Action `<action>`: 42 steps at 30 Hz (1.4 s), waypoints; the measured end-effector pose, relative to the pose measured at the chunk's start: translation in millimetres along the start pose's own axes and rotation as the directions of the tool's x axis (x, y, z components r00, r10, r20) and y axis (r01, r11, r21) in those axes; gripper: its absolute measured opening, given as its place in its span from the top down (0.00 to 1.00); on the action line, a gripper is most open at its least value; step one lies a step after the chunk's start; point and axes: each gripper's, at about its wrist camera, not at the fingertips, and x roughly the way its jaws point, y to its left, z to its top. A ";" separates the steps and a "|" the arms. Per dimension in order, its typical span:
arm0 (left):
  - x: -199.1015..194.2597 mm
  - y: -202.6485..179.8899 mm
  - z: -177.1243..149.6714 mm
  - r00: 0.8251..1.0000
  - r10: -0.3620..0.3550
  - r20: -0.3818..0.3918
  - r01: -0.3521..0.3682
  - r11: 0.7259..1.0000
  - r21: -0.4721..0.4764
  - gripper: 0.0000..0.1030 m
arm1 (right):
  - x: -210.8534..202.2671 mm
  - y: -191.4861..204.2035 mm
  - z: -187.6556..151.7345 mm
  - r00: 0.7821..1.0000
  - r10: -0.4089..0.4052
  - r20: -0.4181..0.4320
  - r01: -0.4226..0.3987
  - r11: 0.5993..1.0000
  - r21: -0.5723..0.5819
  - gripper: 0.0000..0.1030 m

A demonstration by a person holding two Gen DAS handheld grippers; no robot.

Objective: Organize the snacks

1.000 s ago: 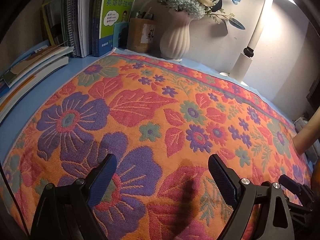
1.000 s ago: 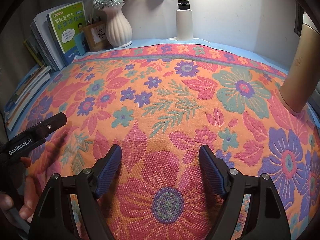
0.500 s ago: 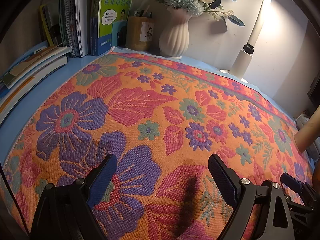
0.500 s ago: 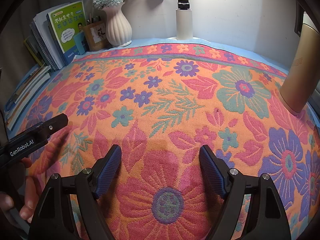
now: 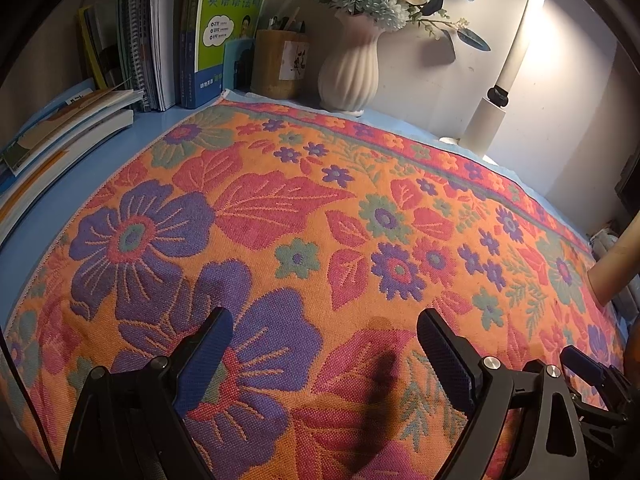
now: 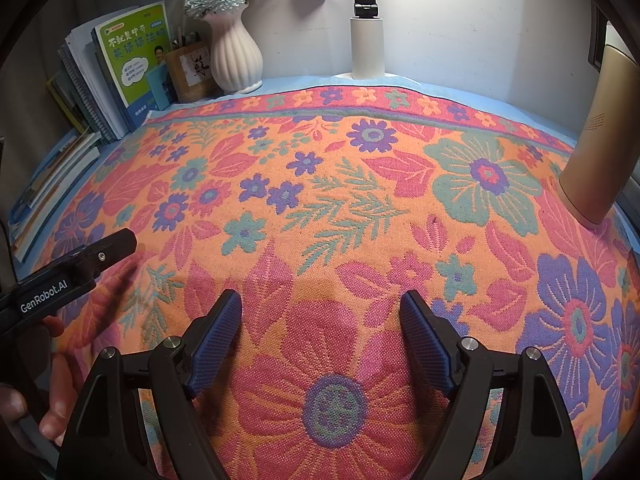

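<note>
Left gripper [image 5: 324, 354] and right gripper [image 6: 320, 336]: jaws wide, nothing between them, above the flowered cloth [image 5: 304, 216] covering the worktop [image 5: 80, 148].

Lit warmly from the desk lamp [image 6: 367, 32] at the back, with bright glare on the white wall [image 5: 560, 80] beside it. Dim and murky toward the books [image 5: 132, 36] on the left. Soft dark shadow on the floral cloth [image 5: 380, 380]. Sharp at centre; strongly bowed fisheye edges, black vignetted corners.
</note>
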 end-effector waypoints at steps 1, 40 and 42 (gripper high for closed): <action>0.0 0.1 0.1 1.000 0.000 0.000 0.000 1.000 0.000 0.11 | 0.0 0.0 -0.1 1.000 0.000 0.000 0.000 1.000 0.000 0.21; -1.8 0.1 -0.2 0.999 0.042 0.012 -0.042 0.999 -0.008 0.11 | 0.7 -0.9 -0.2 1.000 0.002 -0.002 -0.002 1.000 -0.002 0.20; -1.7 0.2 -0.1 0.999 0.042 0.011 -0.042 0.999 -0.007 0.11 | 0.7 -0.9 -0.2 1.000 0.002 -0.002 -0.002 1.000 -0.003 0.20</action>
